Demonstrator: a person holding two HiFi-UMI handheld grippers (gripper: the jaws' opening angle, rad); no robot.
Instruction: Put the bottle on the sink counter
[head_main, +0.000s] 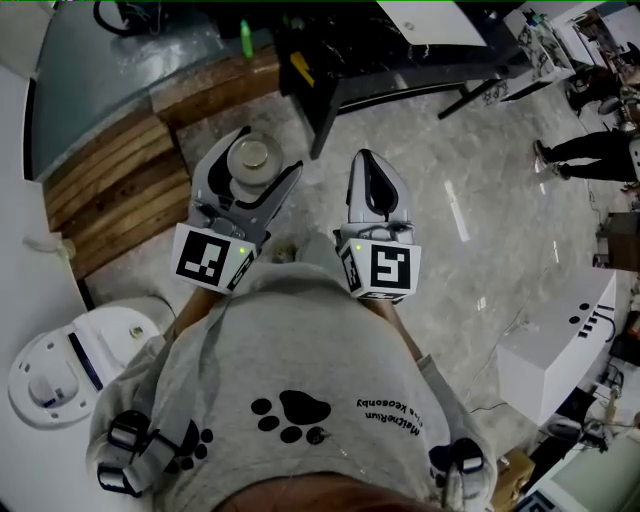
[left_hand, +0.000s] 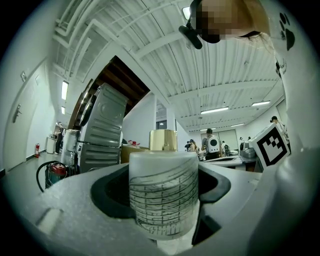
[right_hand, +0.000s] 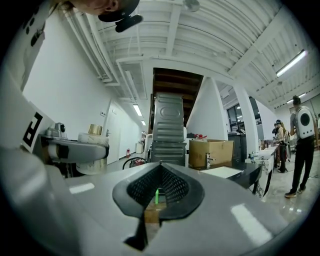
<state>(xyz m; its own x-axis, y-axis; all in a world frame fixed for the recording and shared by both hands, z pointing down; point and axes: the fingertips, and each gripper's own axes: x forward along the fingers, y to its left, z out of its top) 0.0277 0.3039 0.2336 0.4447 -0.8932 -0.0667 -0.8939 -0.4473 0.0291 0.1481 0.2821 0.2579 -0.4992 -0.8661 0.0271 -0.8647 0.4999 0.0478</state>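
Left gripper (left_hand: 162, 172): jaws spread wide, pads clamped on bottle (left_hand: 162, 197) from both sides of its body.
Bottle: upright. Frosted white body w/ dark line print, gold cap (left_hand: 163, 140). Contents not readable thru the frosting. Held in the air over the pale floor (head_main: 420, 150), resting on no surface.
Right gripper (right_hand: 156, 196): jaws pressed together, nothing betw. them. In head view it sits just beside left gripper, at its 3 o'clock.
Counter (head_main: 110, 70): grey top, wood-plank edge. Lies at 11 o'clock of bottle in head view, apart from it. Small green item (head_main: 245, 40) near its edge.
Cardboard box (right_hand: 210, 152): at 2 o'clock of the jaws in right gripper view, well apart. Contents unclear.
White round unit (head_main: 60, 370): at 8 o'clock in head view, on the floor near person's sleeve.
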